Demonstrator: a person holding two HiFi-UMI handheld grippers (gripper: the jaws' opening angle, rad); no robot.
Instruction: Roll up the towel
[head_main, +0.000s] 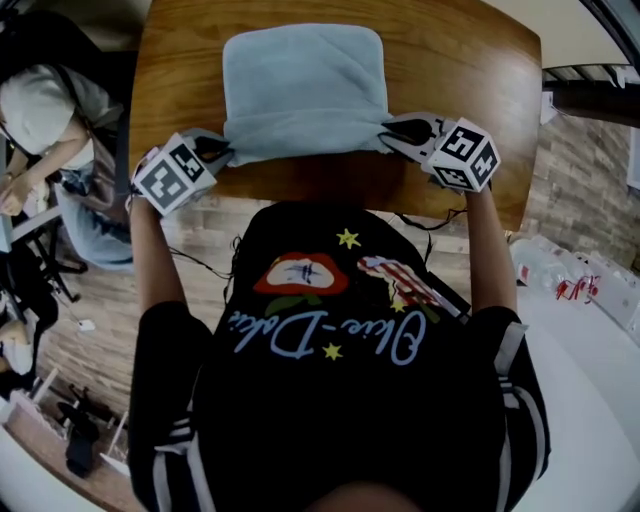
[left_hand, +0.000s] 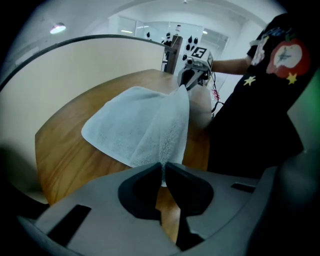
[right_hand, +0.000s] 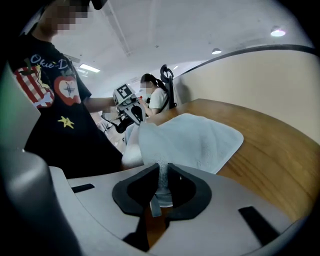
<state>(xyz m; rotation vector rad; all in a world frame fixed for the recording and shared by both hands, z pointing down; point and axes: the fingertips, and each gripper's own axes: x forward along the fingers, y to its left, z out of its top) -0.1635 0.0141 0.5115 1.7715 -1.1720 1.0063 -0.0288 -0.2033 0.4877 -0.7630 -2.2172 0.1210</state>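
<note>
Two grippers gripped the near corners of the light blue towel (head_main: 303, 90), which lay on the wooden table (head_main: 470, 60) with its near edge gathered and raised off the surface. The head view showed the left gripper (head_main: 220, 150) and the right gripper (head_main: 393, 132) at opposite ends of that edge, but not how their jaws stood. The left gripper view did: its jaws were pinched together on a thin fold of towel, the cloth stretching in a ridge toward the other gripper. The right gripper view showed its jaws likewise nipping towel cloth, and, beyond the table, a seated person (right_hand: 155, 97) whom the head view caught only at its left margin.
</note>
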